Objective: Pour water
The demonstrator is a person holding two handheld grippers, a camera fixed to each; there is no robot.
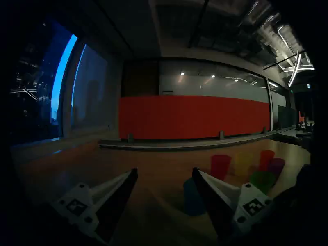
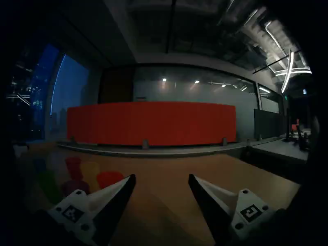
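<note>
Dim bench (image 1: pixel 156 162) holding coloured cups (image 1: pixel 242 164) | left gripper (image 1: pixel 164 170) hovering left of cups, jaws gaping empty | right gripper (image 2: pixel 162 176) right of cups, likewise

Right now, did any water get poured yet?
Nothing looks poured yet. The left claw and right claw are open and empty. The blue cup sits by the left claw, not gripped, with the red cup behind. Picking one up and pouring is all left to do.

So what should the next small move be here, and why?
Probably ease the left gripper toward the blue cup, the nearest one: it and the right gripper are both open and empty, and the other cups stand untouched on the table.
</note>
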